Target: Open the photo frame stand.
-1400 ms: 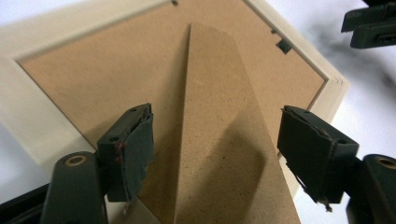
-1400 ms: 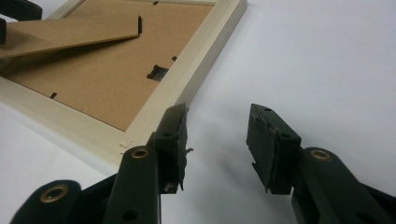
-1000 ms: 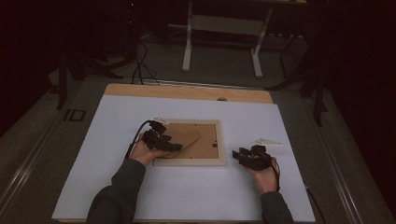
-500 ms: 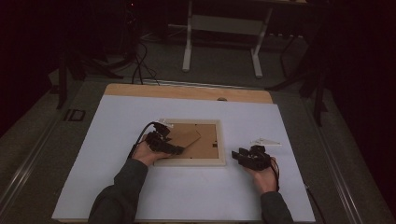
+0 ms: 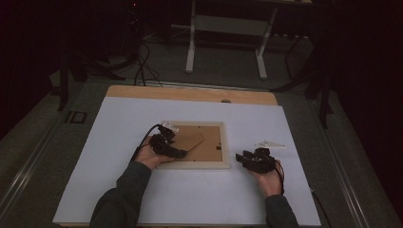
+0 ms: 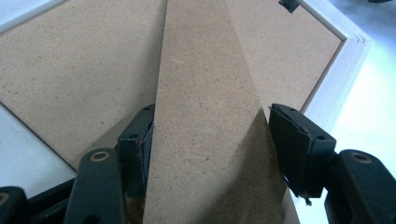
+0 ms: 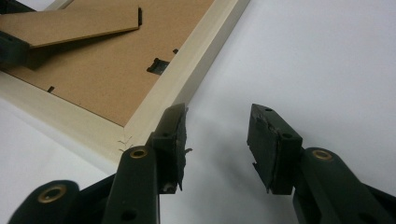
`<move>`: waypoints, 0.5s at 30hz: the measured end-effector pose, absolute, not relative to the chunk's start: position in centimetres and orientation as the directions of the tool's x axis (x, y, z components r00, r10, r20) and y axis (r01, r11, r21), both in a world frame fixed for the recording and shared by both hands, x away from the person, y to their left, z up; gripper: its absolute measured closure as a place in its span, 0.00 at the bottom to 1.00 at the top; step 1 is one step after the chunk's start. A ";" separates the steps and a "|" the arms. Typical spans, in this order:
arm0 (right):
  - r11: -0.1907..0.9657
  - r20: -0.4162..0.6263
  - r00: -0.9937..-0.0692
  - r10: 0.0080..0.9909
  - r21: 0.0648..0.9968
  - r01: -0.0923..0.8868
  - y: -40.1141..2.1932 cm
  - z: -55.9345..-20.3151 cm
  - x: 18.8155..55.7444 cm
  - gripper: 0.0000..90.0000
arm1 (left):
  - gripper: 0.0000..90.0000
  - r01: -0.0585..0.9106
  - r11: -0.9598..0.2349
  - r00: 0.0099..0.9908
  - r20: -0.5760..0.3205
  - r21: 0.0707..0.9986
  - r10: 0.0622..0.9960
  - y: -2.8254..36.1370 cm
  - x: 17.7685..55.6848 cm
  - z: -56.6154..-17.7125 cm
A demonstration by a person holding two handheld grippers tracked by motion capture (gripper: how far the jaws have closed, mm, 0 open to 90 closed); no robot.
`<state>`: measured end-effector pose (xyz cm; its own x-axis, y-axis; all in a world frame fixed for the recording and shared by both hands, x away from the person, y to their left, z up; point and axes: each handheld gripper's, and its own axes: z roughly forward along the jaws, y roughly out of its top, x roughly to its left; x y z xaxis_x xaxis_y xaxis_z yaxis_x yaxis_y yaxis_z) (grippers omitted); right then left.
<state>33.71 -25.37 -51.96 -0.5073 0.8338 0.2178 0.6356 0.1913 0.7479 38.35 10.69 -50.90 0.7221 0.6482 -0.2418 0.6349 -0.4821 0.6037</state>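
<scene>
A pale wooden picture frame (image 5: 224, 142) lies face down on the white sheet, its brown backing board (image 5: 206, 142) upward. My left gripper (image 5: 181, 153) reaches over the frame's left side. Its jaws have just been closing, and they now grip the edges of the brown fold-out stand (image 6: 205, 93) between them (image 6: 210, 140). The stand (image 7: 70, 25) is tilted up off the backing. My right gripper (image 5: 242, 157) rests on the sheet just off the frame's near right corner (image 7: 140, 126). It stands open (image 7: 217, 135) with nothing between its fingers.
A small pale object (image 5: 270, 144) lies on the white sheet (image 5: 142, 199) beyond the right hand. The wooden table edge (image 5: 190, 92) shows at the far side. White desk legs (image 5: 191, 47) and cables (image 5: 142, 66) are on the floor behind.
The left gripper has shifted slightly over the frame's back. The right gripper has not moved.
</scene>
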 end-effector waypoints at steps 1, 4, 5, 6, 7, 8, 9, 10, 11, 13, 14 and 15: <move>0.193 0.217 -0.508 0.833 0.748 0.635 -25.4 -51.9 33.7 0.63 | 0.43 0.630 -0.487 0.725 -0.233 0.605 0.648 10.7 38.3 -50.9; 0.193 0.216 -0.509 0.833 0.749 0.634 -25.4 -51.9 33.7 0.63 | 0.43 0.622 -0.487 0.727 -0.222 0.612 0.650 10.6 38.2 -50.9; 0.193 0.215 -0.508 0.834 0.749 0.634 -25.4 -51.9 33.7 0.63 | 0.43 0.621 -0.486 0.727 -0.221 0.614 0.650 10.6 38.2 -50.9; 0.194 0.214 -0.508 0.835 0.749 0.634 -25.4 -51.9 33.7 0.63 | 0.43 0.617 -0.487 0.729 -0.216 0.618 0.650 10.6 38.2 -50.9; 0.195 0.212 -0.509 0.834 0.750 0.632 -25.4 -51.9 33.7 0.63 | 0.43 0.615 -0.487 0.729 -0.213 0.619 0.650 10.6 38.1 -50.8; 0.195 0.212 -0.509 0.834 0.750 0.632 -25.4 -51.9 33.7 0.63 | 0.43 0.615 -0.487 0.729 -0.213 0.619 0.650 10.6 38.1 -50.8; 0.198 0.210 -0.510 0.834 0.749 0.632 -25.3 -51.8 33.7 0.63 | 0.43 0.612 -0.484 0.730 -0.210 0.625 0.651 10.6 38.1 -50.7; 0.199 0.209 -0.511 0.834 0.750 0.631 -25.2 -51.8 33.7 0.63 | 0.43 0.609 -0.485 0.731 -0.206 0.628 0.651 10.6 38.0 -50.7; 0.202 0.205 -0.513 0.833 0.751 0.628 -25.2 -51.7 33.7 0.63 | 0.43 0.608 -0.485 0.731 -0.204 0.629 0.651 10.6 38.0 -50.7; 0.208 0.200 -0.516 0.833 0.751 0.626 -25.0 -51.6 33.7 0.63 | 0.43 0.605 -0.488 0.732 -0.199 0.629 0.651 10.5 38.0 -50.7; 0.208 0.200 -0.516 0.833 0.751 0.626 -25.0 -51.6 33.7 0.63 | 0.43 0.605 -0.488 0.732 -0.199 0.629 0.651 10.5 38.0 -50.7; 0.214 0.194 -0.520 0.832 0.752 0.623 -24.9 -51.5 33.8 0.63 | 0.43 0.601 -0.489 0.734 -0.193 0.632 0.652 10.5 37.9 -50.7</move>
<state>33.78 -24.92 -51.48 -0.5198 0.8320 0.1941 0.6230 0.2136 0.7525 37.92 10.49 -50.70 0.7336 0.6518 -0.1925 0.6008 -0.4895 0.6320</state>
